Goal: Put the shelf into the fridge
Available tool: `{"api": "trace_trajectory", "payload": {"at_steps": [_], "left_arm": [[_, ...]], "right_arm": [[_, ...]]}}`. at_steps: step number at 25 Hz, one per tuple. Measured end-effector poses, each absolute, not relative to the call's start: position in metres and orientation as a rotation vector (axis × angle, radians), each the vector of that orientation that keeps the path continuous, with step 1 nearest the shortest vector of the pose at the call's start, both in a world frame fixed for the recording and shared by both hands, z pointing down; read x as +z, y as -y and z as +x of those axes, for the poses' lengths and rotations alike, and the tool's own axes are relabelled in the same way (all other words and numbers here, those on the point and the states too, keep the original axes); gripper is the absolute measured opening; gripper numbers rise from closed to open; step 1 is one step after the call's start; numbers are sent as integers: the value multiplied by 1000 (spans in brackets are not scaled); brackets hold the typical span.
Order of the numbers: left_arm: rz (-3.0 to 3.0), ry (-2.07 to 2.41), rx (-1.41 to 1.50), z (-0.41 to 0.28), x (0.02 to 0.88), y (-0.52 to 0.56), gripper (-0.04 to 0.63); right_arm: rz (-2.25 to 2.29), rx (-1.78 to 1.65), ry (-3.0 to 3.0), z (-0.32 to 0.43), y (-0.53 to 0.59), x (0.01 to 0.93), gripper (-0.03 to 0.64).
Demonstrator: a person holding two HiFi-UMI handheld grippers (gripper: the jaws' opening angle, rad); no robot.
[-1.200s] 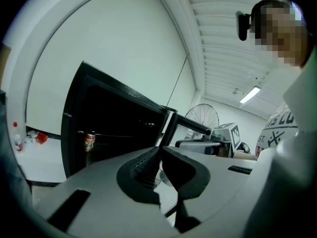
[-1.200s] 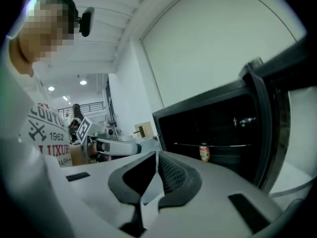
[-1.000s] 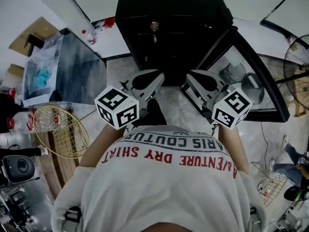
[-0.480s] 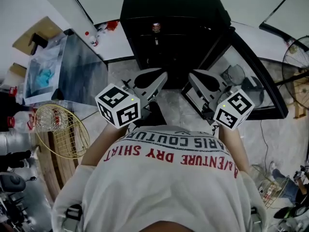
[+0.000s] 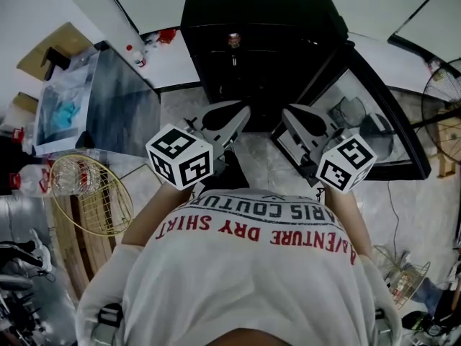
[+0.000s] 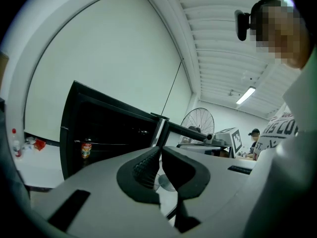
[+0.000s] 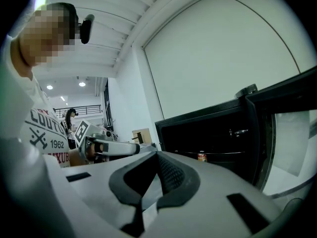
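Observation:
The black fridge (image 5: pixel 259 42) stands open straight ahead, its glass door (image 5: pixel 374 117) swung out to the right. A can (image 5: pixel 233 40) sits on a rack inside; it also shows as the can (image 6: pixel 86 148) and the can (image 7: pixel 201 156). A yellowish wire shelf (image 5: pixel 94 193) lies on the floor at my left, away from both grippers. My left gripper (image 5: pixel 241 112) and right gripper (image 5: pixel 286 112) are held side by side in front of the fridge opening. Both are shut with nothing between the jaws, as the left gripper (image 6: pixel 159 151) and right gripper (image 7: pixel 157 156) show.
A glass-topped cabinet (image 5: pixel 108 96) stands left of the fridge. A floor fan (image 5: pixel 443 85) is at the far right. Another wire rack (image 5: pixel 407 269) lies at the lower right. Wooden slats (image 5: pixel 68 244) lie under the yellowish shelf.
Both grippers stay almost still before the fridge. A person at the lower right edge has moved out of the head view.

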State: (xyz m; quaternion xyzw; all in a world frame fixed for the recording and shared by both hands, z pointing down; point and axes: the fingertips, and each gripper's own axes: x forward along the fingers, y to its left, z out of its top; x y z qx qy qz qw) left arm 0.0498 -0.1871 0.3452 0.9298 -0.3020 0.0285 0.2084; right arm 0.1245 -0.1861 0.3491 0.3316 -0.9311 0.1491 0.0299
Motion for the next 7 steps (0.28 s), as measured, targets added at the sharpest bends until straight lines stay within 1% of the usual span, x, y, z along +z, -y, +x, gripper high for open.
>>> {"api": "trace_trajectory", "payload": {"at_steps": [7], "left_arm": [[2585,856,91,50,343,193,38]], "right_arm": [[1021,510,2877,124,192,346,21]]}}
